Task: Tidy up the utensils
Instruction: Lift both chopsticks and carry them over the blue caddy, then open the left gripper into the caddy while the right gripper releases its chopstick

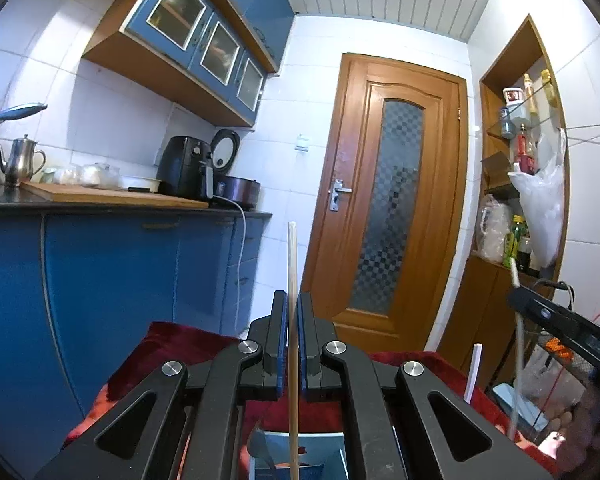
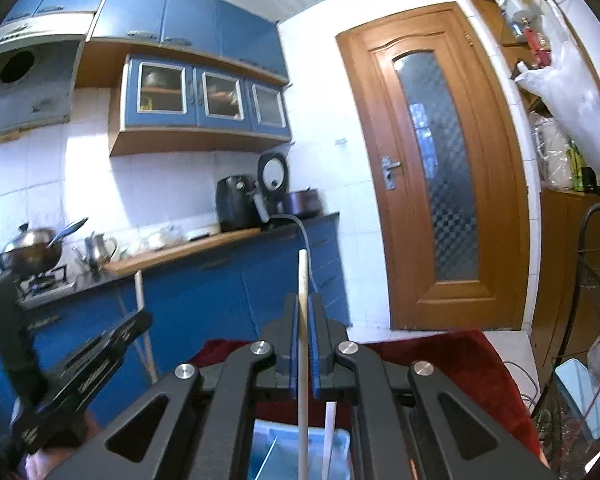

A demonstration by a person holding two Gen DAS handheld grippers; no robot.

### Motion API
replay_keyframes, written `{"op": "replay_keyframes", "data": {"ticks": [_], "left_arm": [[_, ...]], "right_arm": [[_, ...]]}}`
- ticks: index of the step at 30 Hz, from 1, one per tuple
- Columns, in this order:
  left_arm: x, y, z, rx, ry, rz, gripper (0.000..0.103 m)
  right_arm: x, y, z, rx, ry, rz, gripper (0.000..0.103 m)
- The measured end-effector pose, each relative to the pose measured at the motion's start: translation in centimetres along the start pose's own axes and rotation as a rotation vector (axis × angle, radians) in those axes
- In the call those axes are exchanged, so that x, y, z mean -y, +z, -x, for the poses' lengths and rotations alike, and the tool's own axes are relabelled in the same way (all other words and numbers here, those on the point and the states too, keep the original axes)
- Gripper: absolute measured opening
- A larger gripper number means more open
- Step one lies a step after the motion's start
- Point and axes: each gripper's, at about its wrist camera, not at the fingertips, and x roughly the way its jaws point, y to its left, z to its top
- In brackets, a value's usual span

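Note:
My left gripper (image 1: pixel 293 300) is shut on a thin wooden chopstick (image 1: pixel 292 264) that stands upright between the pads, above a pale blue box (image 1: pixel 332 456) on a red cloth (image 1: pixel 172 340). My right gripper (image 2: pixel 303 300) is shut on a paler chopstick (image 2: pixel 302 276), also upright, above the same blue box (image 2: pixel 268 452). A white stick (image 2: pixel 329 432) stands in that box. The right gripper (image 1: pixel 556 320) with its chopstick shows at the right of the left wrist view. The left gripper (image 2: pixel 100 344) shows at the lower left of the right wrist view.
Blue kitchen cabinets (image 1: pixel 100 280) and a counter with an air fryer (image 1: pixel 184 168) and kettle (image 1: pixel 20 160) lie to the left. A wooden door (image 1: pixel 388 200) is ahead. Shelves with bottles and bags (image 1: pixel 532 184) are on the right. A wire rack (image 2: pixel 596 280) stands at the far right.

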Motion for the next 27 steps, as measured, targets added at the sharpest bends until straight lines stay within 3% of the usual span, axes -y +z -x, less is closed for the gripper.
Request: {"op": "replay_keyframes", "data": {"ticks": [6, 13, 15, 19, 24, 27], "left_arm": [[0.1, -0.6, -0.1, -0.010, -0.014, -0.005, 0.005], [0.2, -1.1, -0.1, -0.026, -0.033, -0.029, 0.005], [0.5, -1.2, 0.0, -0.038, -0.047, -0.037, 0.009], [0.9, -1.2, 0.3, -0.053, -0.062, -0.043, 0.037], [1.3, -0.9, 0.8, -0.083, -0.081, -0.050, 0.039], [1.3, -0.6, 1.3, -0.111, -0.086, -0.044, 0.039]], "right_arm": [[-0.1, -1.1, -1.8, 0.054, -0.045, 0.010, 0.006], [-0.5, -2.8, -2.5, -0.019, -0.034, 0.055, 0.006], [-0.7, -3.2, -2.4, -0.042, -0.036, 0.068, 0.006], [-0.6, -3.5, -1.8, -0.076, -0.041, 0.066, 0.006], [-0.2, -3.1, -0.4, -0.088, -0.045, 0.026, 0.025], [-0.3, -2.3, 1.1, -0.065, -0.053, 0.018, 0.025]]}}
